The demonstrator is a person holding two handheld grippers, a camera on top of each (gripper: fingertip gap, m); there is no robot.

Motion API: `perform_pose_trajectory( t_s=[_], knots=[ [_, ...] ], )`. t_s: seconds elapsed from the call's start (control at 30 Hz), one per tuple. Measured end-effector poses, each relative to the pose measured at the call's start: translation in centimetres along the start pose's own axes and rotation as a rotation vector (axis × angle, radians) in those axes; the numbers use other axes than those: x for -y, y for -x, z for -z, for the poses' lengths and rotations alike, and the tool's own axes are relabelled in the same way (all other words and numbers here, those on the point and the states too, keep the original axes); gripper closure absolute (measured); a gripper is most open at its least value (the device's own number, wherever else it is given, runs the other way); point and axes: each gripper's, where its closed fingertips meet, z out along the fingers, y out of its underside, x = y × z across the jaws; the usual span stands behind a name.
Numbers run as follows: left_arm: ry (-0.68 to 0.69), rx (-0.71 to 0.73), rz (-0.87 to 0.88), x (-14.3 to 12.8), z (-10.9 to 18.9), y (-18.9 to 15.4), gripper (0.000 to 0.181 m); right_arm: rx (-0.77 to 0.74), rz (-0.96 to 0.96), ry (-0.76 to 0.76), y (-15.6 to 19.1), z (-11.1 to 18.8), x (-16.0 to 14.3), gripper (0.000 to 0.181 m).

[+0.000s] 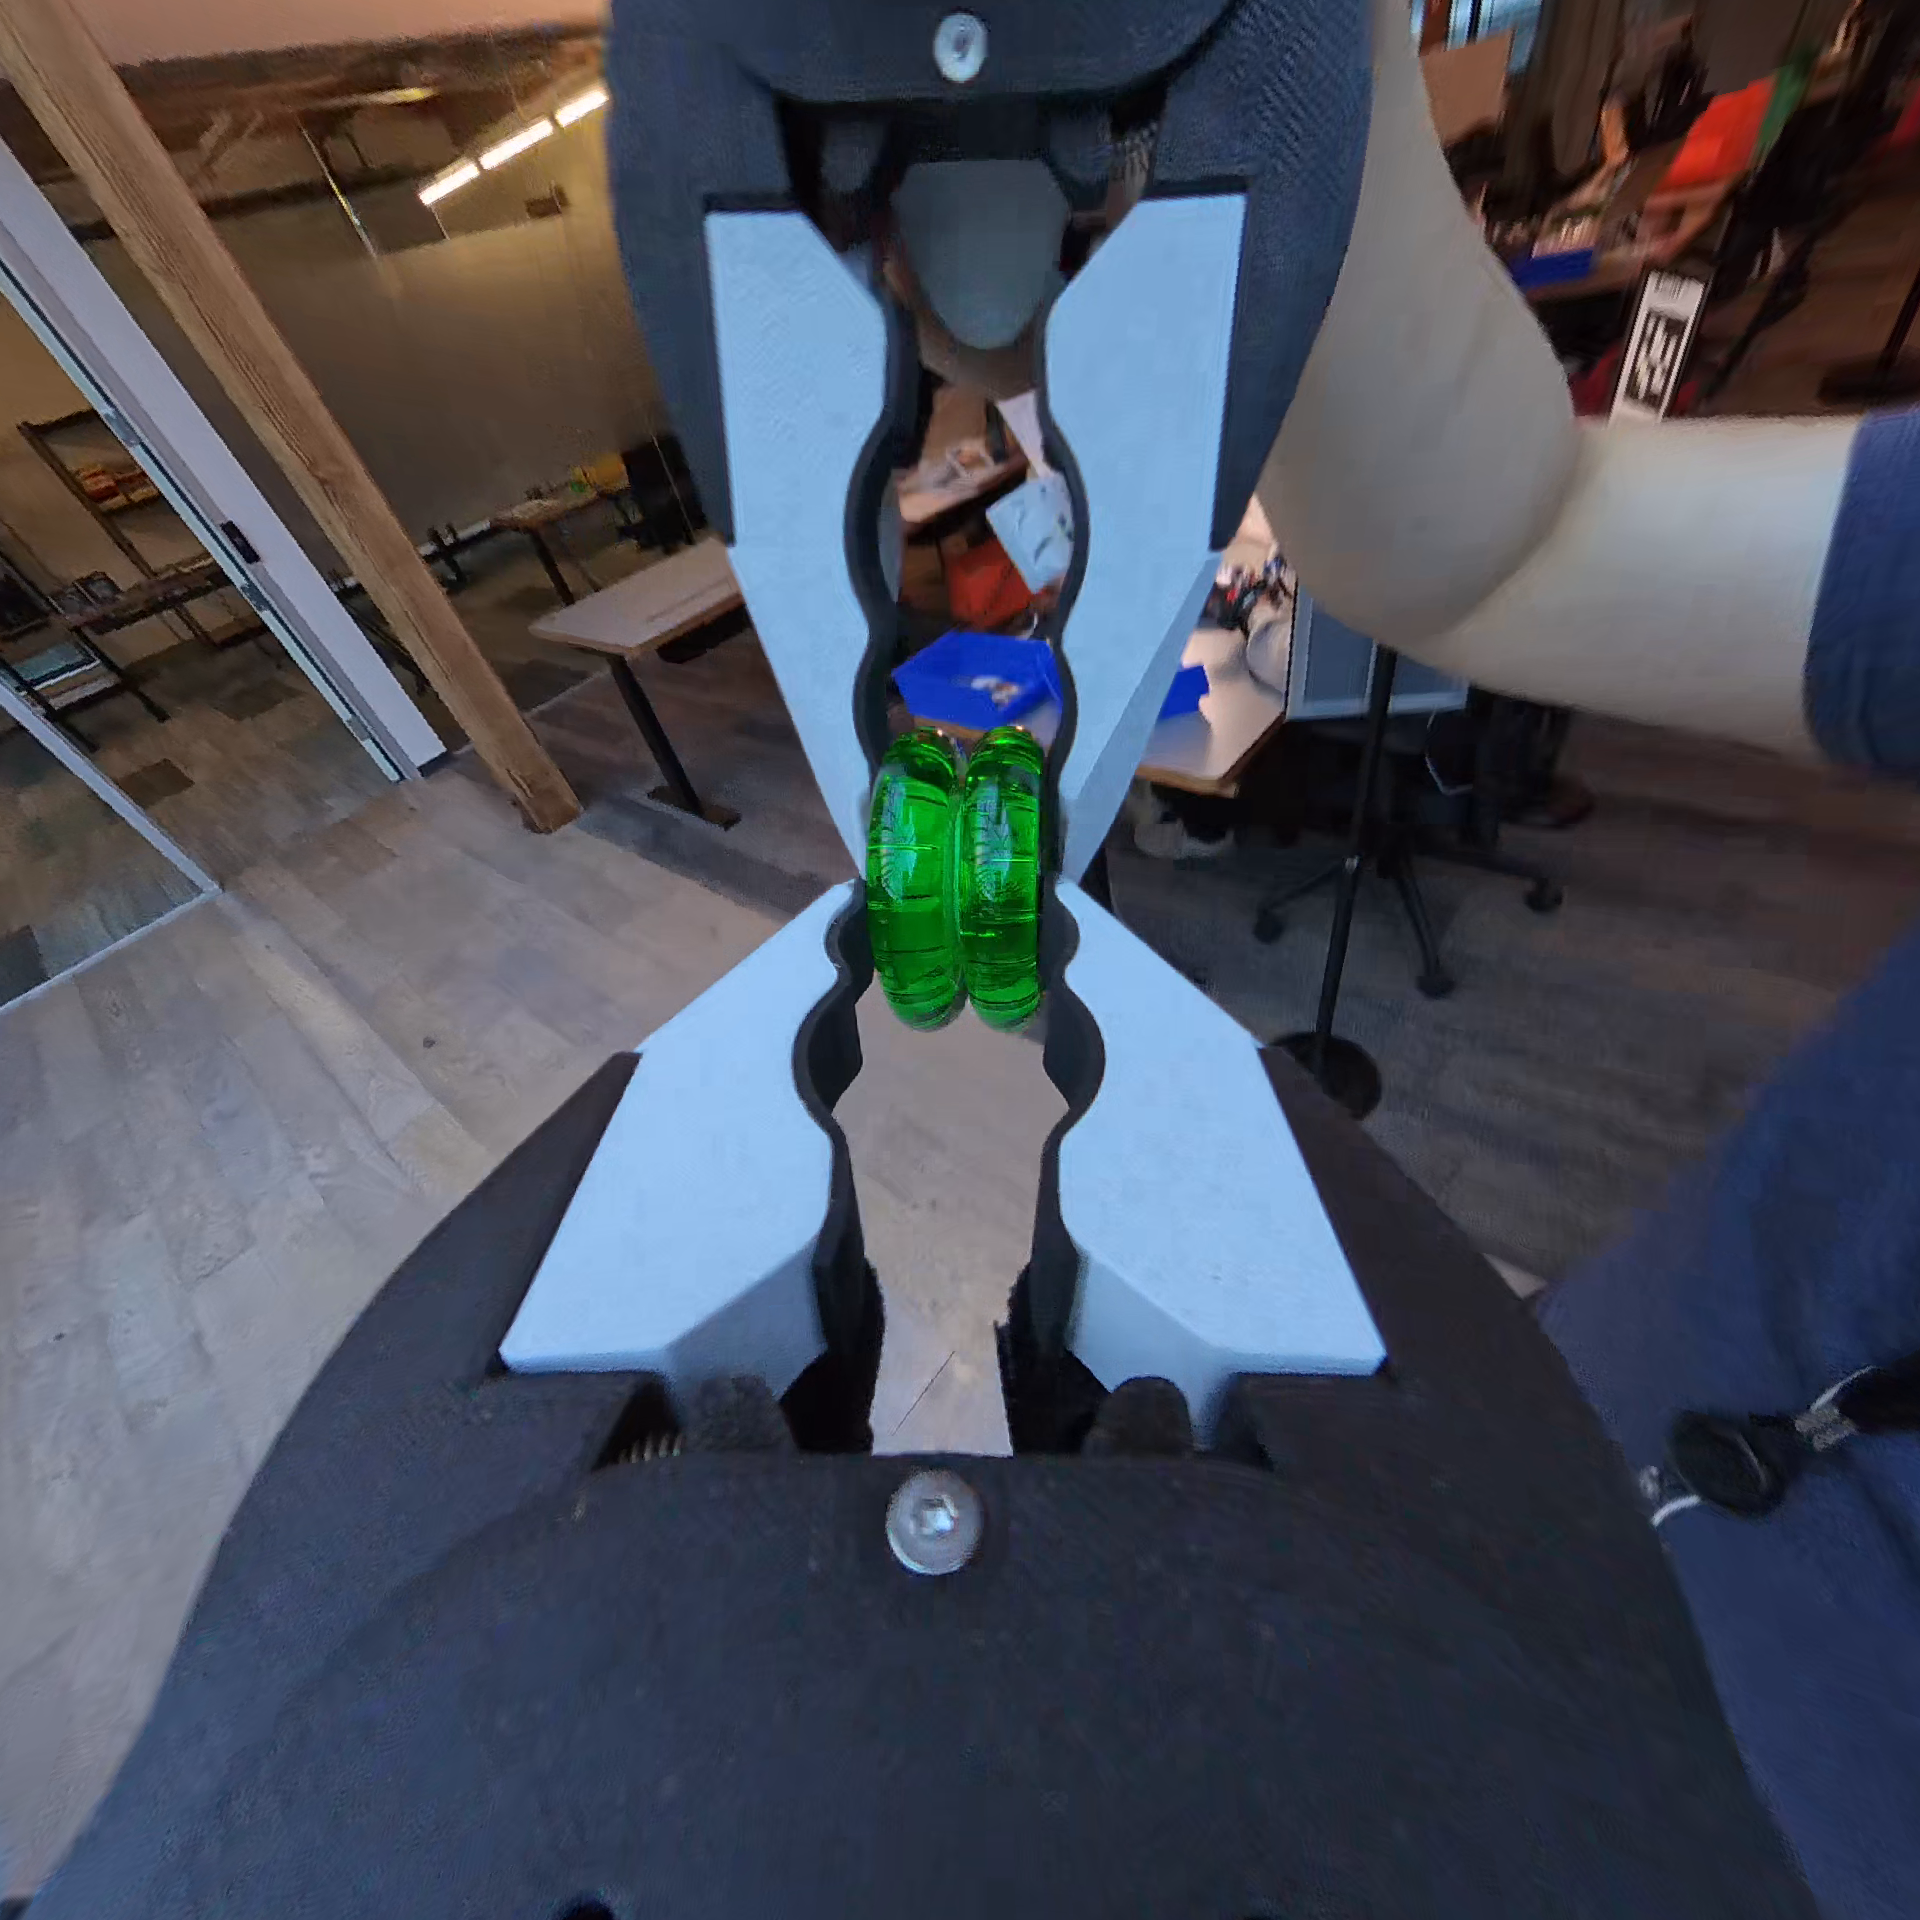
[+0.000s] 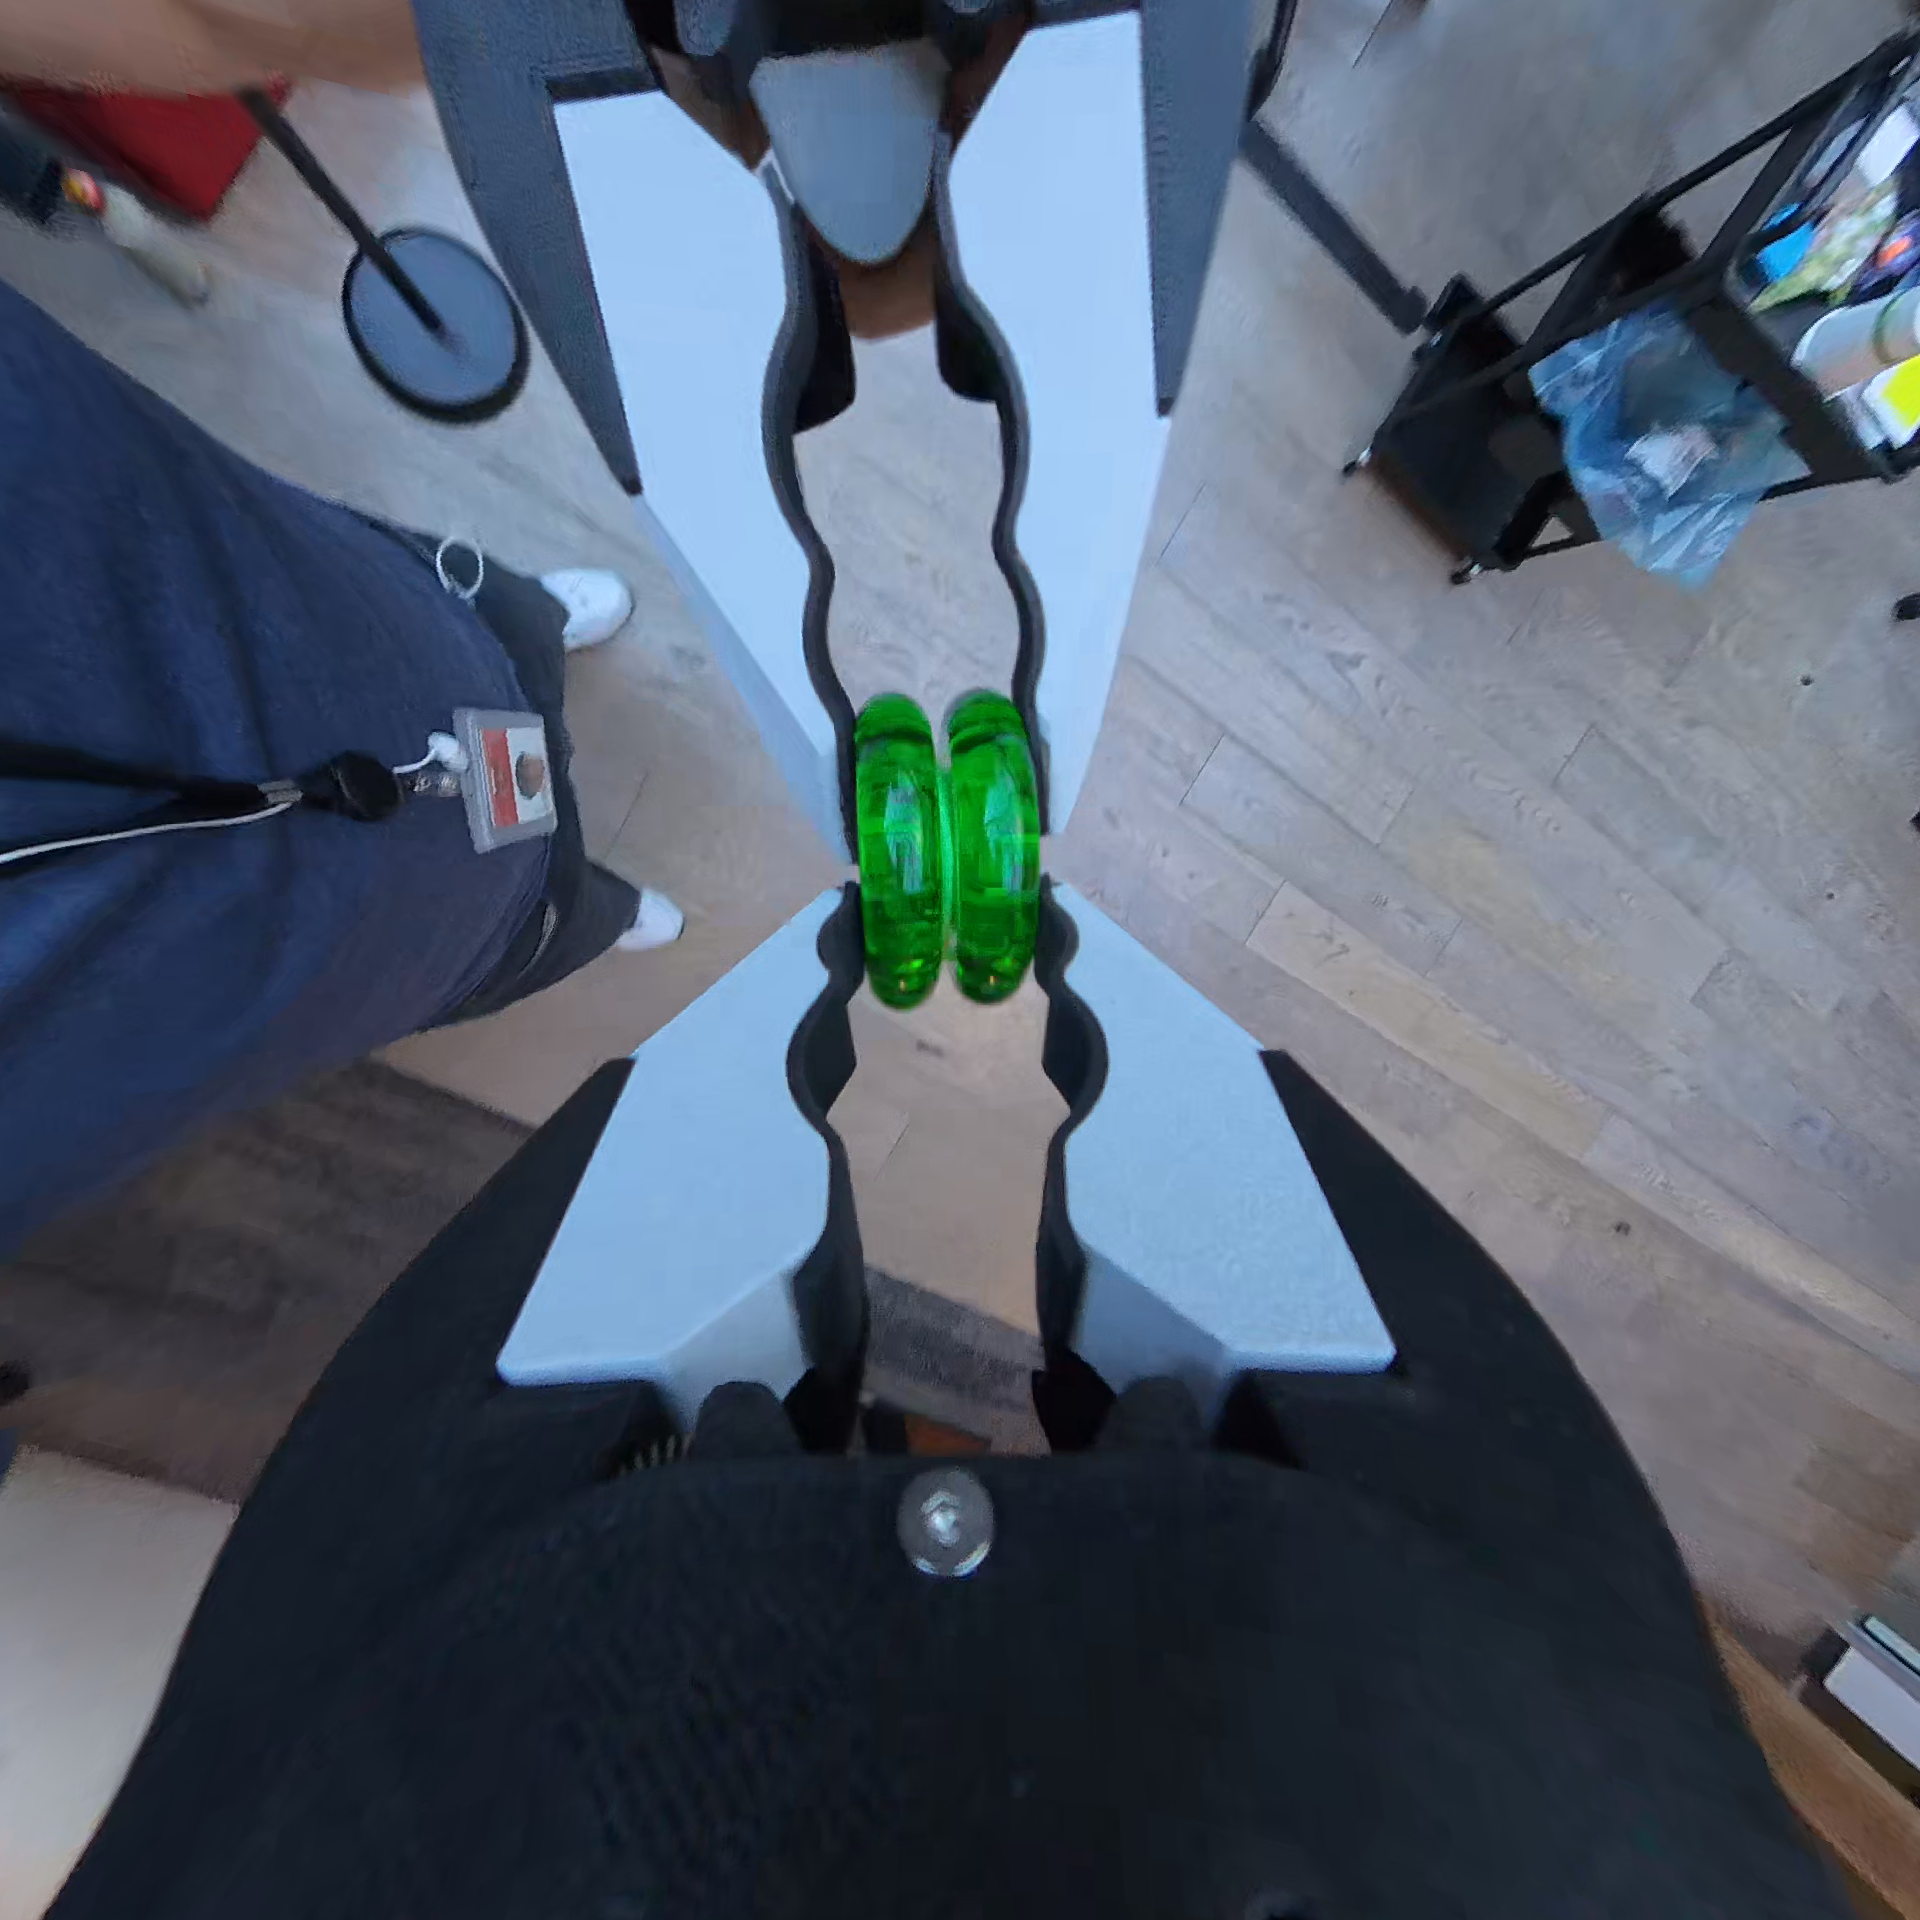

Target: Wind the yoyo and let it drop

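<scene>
A clear green yoyo (image 1: pixel 954 878) hangs in mid-air, pinched between my two grippers, which point at each other tip to tip. My left gripper (image 1: pixel 956 935) comes in from below in the left wrist view and is shut on the yoyo's two outer faces. My right gripper (image 1: pixel 961 816) comes from above there and grips the same faces. In the right wrist view the yoyo (image 2: pixel 945 847) sits between my right gripper (image 2: pixel 945 925) below and my left gripper (image 2: pixel 943 810) above. The groove between the halves faces both cameras. No string shows.
A person in dark blue (image 2: pixel 208 727) stands close on the left with a badge (image 2: pixel 509 779) on a lanyard. A round stand base (image 2: pixel 436 322) and a black cart (image 2: pixel 1662 364) stand on the wood floor. A wooden post (image 1: pixel 312 447), tables (image 1: pixel 644 613) and blue bins (image 1: pixel 977 675) lie beyond. Less than 4 cm separates the two grippers' tips.
</scene>
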Motion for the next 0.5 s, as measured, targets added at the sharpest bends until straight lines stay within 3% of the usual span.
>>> perform_pose_trajectory(
  t_s=[0.07,0.17,0.27,0.33,0.43,0.5],
  knots=[
    [-0.102,0.049,0.057,0.8,1.3,1.1,0.152,-0.091,0.000,-0.154,-1.3,1.9,0.6,0.138],
    [-0.270,0.080,0.171,2.2,3.5,2.3,0.151,-0.307,-0.026,-0.582,-3.2,6.0,1.8,0.135],
    [-0.388,0.061,0.234,3.7,5.0,2.3,0.152,-0.447,-0.026,-1.149,-1.1,9.2,2.1,0.145],
    [-0.427,0.073,0.248,4.4,5.5,2.3,0.152,-0.459,-0.094,-1.417,1.0,9.0,1.4,0.148],
    [-0.479,0.072,0.266,5.7,6.0,1.8,0.152,-0.469,-0.168,-1.540,2.8,5.6,1.3,0.151],
    [-0.502,0.049,0.275,6.4,5.9,1.2,0.152,-0.442,-0.184,-1.484,3.4,2.7,2.2,0.149]
  ],
)
